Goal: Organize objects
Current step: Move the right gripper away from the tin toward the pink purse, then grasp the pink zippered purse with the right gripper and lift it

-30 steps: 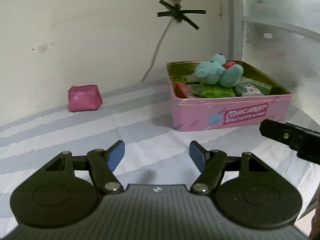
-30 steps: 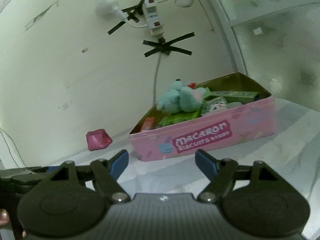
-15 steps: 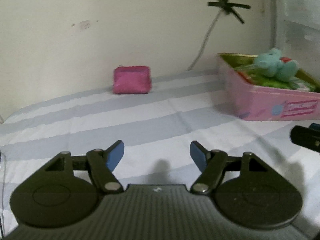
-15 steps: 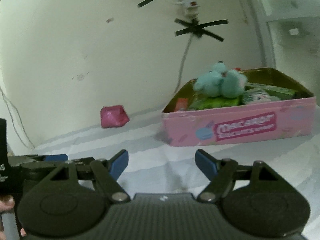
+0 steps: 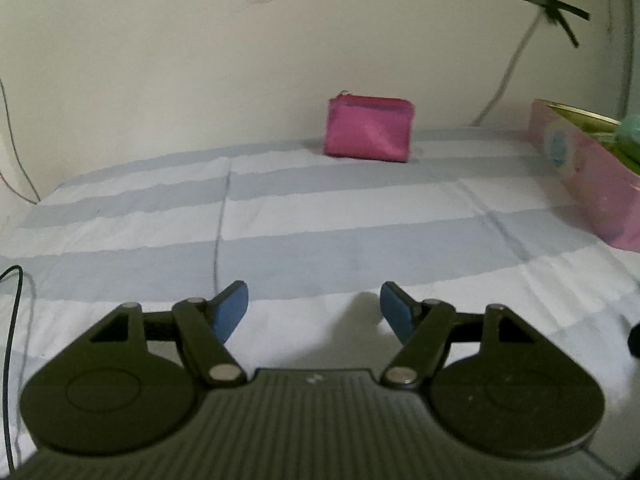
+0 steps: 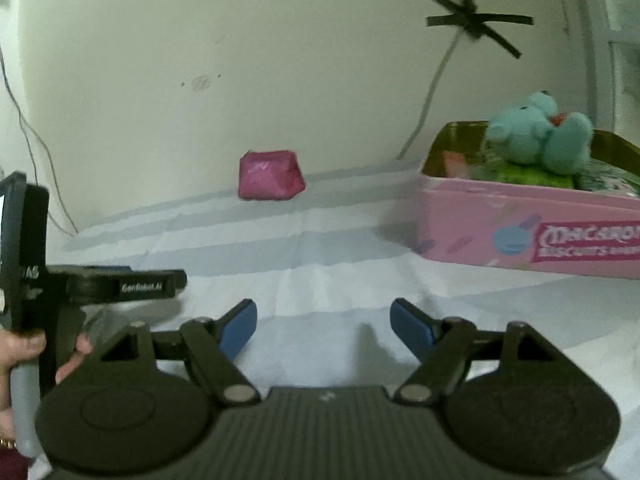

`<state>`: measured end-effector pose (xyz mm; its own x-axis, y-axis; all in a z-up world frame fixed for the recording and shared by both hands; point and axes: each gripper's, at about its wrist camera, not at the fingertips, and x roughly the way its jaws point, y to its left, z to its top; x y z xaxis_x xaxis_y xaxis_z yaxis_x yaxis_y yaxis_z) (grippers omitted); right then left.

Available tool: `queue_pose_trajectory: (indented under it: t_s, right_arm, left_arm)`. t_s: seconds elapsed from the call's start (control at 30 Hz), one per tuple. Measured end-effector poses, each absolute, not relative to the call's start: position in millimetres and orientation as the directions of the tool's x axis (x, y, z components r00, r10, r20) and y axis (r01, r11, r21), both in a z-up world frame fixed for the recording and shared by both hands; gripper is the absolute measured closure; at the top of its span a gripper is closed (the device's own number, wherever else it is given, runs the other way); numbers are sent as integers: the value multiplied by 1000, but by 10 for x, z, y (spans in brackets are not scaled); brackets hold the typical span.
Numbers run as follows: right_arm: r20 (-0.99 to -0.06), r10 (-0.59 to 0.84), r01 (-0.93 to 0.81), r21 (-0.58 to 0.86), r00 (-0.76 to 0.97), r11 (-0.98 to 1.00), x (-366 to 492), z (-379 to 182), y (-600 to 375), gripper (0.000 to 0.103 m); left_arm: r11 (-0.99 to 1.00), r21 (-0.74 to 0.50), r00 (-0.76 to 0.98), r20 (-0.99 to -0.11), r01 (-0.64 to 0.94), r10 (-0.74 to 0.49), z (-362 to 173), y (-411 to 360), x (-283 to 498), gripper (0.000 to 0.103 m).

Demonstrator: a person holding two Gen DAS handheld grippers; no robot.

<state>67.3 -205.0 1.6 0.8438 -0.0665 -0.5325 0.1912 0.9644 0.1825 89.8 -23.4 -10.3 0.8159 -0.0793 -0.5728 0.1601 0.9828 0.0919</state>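
A pink zip pouch [image 5: 369,129] stands on the striped cloth against the back wall; it also shows in the right wrist view [image 6: 270,176]. A pink biscuit tin [image 6: 520,220] at the right holds a teal plush toy [image 6: 540,140] and several packets; its corner shows in the left wrist view [image 5: 592,176]. My left gripper [image 5: 314,312] is open and empty, well short of the pouch and pointing at it. My right gripper [image 6: 324,326] is open and empty above the cloth. The left gripper's side [image 6: 120,286] shows in the right wrist view.
A blue and white striped cloth [image 5: 320,216] covers the surface. A cream wall [image 5: 240,60] stands right behind the pouch. A white cable [image 6: 432,92] taped with black tape hangs down the wall. A thin black cable [image 5: 12,320] lies at the left edge.
Both grippers have swung left. The pouch has come from the left to the centre of the left wrist view and looks nearer. The tin has slid to the right edge.
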Motion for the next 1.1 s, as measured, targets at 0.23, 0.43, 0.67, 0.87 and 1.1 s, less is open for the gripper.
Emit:
queue_pose_trajectory:
  t_s: [0.23,0.43,0.67,0.87,1.1]
  right_arm:
    - [-555,-52,154,138,830,978,1011,-39,-1885,27]
    - [-565,-52,129,97,823,987,1365,-52,-1820,26]
    - [-623,-62,121,53,780,991,1947,-155,-1847,25]
    - [-600,-69,105,24,797,994,2561,-118,-1808,23]
    - [-479,-64,103,55,876,993,3372,42,-1876,7]
  left_arm:
    - [991,31,802,-591,129,-86,-146,-107,1003,28]
    - [993,26,810,-582,112,-76,-161,-97,1018,28]
    - [999,33,843,-538,18,3,-134,-10,1027,28]
    - [990,-73,823,-565,-116,55,-132,281,1171,28]
    - [991,-88,823,-567,-103,35,-133,262,1174,28]
